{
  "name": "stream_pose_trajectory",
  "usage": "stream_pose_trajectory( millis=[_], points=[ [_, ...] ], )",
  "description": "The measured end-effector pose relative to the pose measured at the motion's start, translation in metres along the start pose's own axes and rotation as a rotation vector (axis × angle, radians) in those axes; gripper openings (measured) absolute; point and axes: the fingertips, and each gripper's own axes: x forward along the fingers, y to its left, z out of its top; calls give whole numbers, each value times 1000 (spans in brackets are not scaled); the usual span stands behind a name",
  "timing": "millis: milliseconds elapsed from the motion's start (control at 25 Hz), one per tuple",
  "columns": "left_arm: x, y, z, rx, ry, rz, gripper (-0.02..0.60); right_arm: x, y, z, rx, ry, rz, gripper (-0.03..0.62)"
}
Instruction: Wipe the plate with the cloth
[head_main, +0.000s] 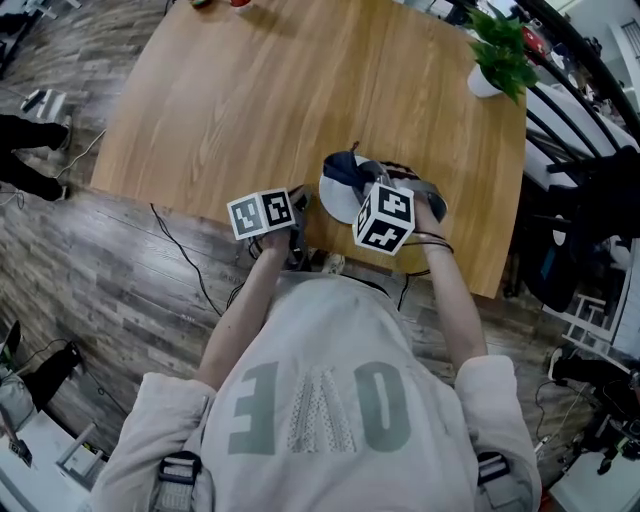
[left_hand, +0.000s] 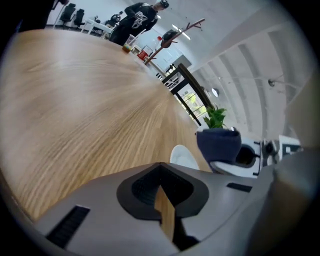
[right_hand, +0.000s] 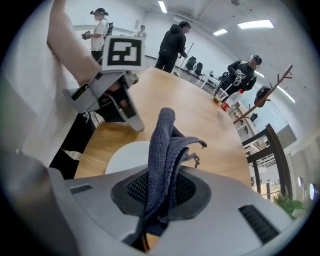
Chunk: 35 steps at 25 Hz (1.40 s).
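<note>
Shirt (head_main: 330, 400), grey, lettered: person's torso, nearest.
Left gripper (left_hand: 161, 175): jaws together, nothing between them; at the table's (head_main: 230, 100) near edge, just left of the plate.
Right gripper (right_hand: 157, 185): clamped on the cloth (right_hand: 164, 145).
Cloth: dark blue, bunched into a strip. Its long axis runs along the jaws' line, free end pointing far, out over the plate (right_hand: 125, 155); whether it touches the plate is unclear.
Plate: white, round, flat on the table by the near edge.
Potted plant (head_main: 497, 55): far right corner.

An open-plan office: ceiling strip lights (right_hand: 255, 23), desk chairs (left_hand: 70, 11), a coat stand (right_hand: 267, 92), cables (head_main: 185, 255) over the floor (head_main: 110, 270).
</note>
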Motion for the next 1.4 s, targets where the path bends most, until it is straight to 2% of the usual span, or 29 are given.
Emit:
stream_pose_trajectory(
  millis=[120,280,640,840,1200,1320,1400],
  points=[
    [-4,9,-1,9,-3,32,6,13,-10,16,-4,-14,11,57],
    [-5,9,0,-1,-13,34,6,32,0,30,-76,-1,51,57],
    [-7,13,3,-32,-24,20,6,53,6,26,-113,51,63,57],
    [-7,11,2,-20,-17,25,6,49,21,24,-130,50,80,57],
    [-15,20,7,-37,-44,38,6,23,85,25,-208,33,179,57],
    [-24,29,17,-72,-80,42,6,20,85,25,-208,22,162,57],
    [-30,29,25,-60,-102,46,6,15,77,30,-177,-6,132,57]
  ],
)
